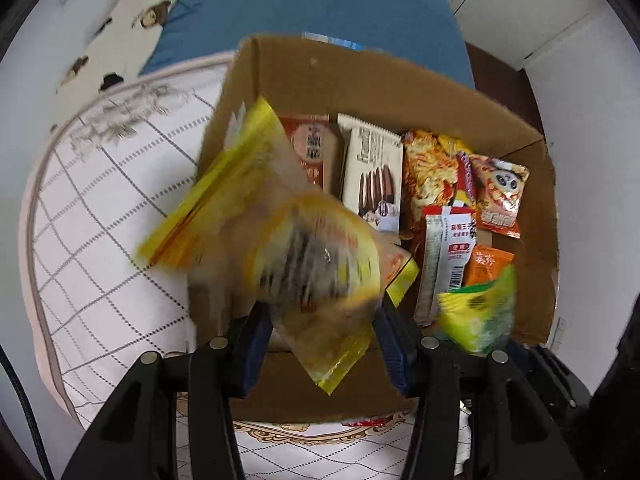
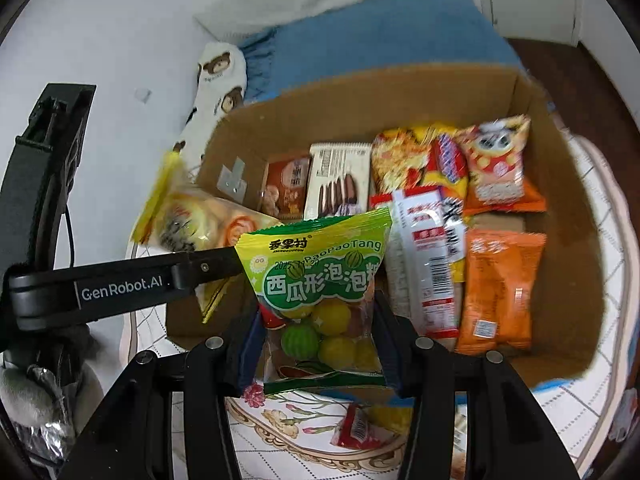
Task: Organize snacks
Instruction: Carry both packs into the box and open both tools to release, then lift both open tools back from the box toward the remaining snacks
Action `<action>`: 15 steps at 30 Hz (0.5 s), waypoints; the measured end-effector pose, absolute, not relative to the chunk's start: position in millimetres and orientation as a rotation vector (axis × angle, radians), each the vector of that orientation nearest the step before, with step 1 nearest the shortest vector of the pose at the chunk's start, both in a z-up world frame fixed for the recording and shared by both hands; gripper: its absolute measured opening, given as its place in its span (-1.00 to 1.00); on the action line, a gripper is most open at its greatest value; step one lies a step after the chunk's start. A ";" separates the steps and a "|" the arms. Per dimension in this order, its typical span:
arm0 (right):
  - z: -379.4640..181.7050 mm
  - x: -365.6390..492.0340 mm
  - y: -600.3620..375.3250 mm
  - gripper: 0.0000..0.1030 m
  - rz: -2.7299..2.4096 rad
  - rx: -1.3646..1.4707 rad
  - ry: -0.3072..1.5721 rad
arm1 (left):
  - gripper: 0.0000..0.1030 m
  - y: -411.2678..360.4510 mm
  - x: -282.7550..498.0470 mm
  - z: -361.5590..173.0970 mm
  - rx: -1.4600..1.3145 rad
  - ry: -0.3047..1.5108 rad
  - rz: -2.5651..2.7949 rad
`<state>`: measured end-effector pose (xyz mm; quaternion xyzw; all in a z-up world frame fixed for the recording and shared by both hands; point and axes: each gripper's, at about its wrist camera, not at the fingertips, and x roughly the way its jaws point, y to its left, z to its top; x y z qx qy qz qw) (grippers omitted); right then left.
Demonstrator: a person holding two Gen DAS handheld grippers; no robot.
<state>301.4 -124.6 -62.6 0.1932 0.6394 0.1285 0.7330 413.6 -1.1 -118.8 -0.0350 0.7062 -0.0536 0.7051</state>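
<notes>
Both views are evenly lit by soft, white indoor light, with no strong glare. The fisheye lens bends the edges, and the corners are black. The yellow packet in the left claw is smeared by motion blur. The cardboard box behind the right claw has a shaded inner wall.

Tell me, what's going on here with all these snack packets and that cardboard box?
A person is sorting snacks into a cardboard box on a bed, using a pair of hand-held tongs in each hand. The left tongs are clamped on a yellow snack bag, held above the box's near left corner. The right tongs grip a green bag of watermelon-shaped gum balls above the box's near edge. Several packets already lie side by side in the box, and a red packet lies outside on the bedspread.
</notes>
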 end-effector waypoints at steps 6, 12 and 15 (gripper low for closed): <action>-85.0 309.0 -122.6 0.71 0.266 0.388 1.491 | 0.57 -3.4 415.5 -129.6 -0.052 1.563 -0.115; -83.3 310.0 -126.7 0.90 0.226 0.307 1.490 | 0.57 -4.5 410.3 -131.8 -0.045 1.553 -0.114; -77.6 306.3 -131.6 0.90 0.209 0.287 1.478 | 0.57 -4.8 406.2 -129.4 -0.040 1.535 -0.107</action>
